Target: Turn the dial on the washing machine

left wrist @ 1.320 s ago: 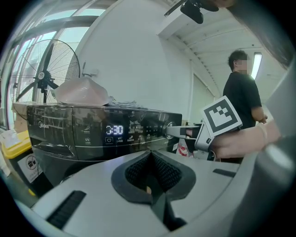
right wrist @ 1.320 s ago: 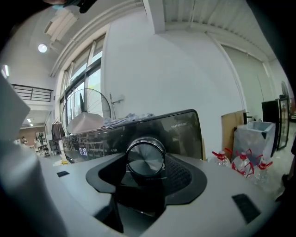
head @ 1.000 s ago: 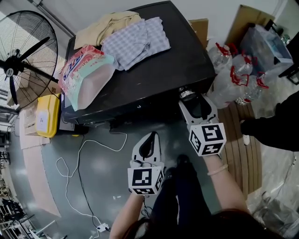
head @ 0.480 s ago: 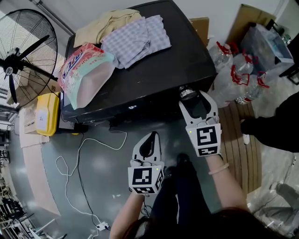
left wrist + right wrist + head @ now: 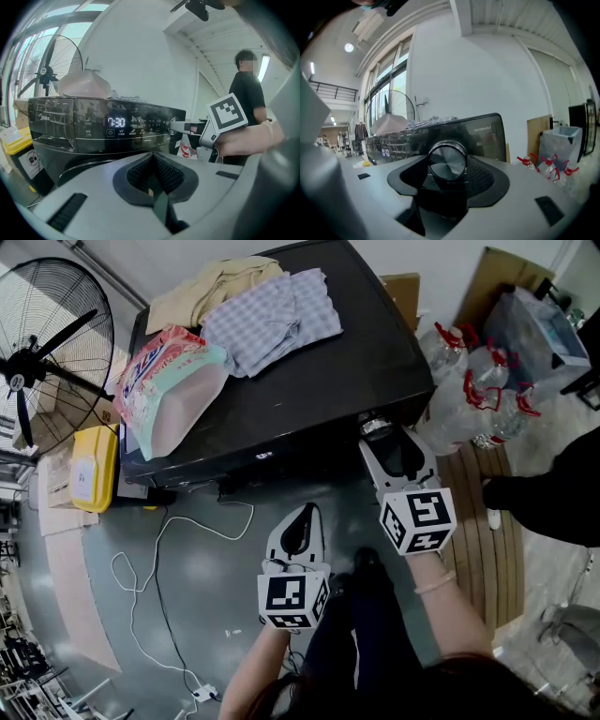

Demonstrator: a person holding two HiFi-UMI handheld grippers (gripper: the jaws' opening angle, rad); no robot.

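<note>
The black washing machine (image 5: 309, 390) stands in front of me, its lit display (image 5: 115, 122) reading 7:30. Its silver dial (image 5: 374, 427) sits at the right end of the front panel. My right gripper (image 5: 378, 434) is shut on the dial, and in the right gripper view the round dial (image 5: 447, 161) fills the gap between the two dark pads. My left gripper (image 5: 304, 513) hangs lower, in front of the machine and apart from it. It is shut, its pads (image 5: 140, 172) pressed together on nothing. In the left gripper view the right gripper (image 5: 185, 127) reaches in from the right to the dial (image 5: 172, 125).
Folded clothes (image 5: 267, 310) and a pink detergent bag (image 5: 169, 381) lie on the machine's top. A standing fan (image 5: 42, 352) and a yellow container (image 5: 94, 472) are at the left, and water bottles (image 5: 473, 395) at the right. A white cable (image 5: 159, 559) trails over the floor. A person in black (image 5: 246, 91) stands at the right.
The right gripper's marker cube rolled one way on the dial half a second ago and has rolled back. The left gripper has stayed put.
</note>
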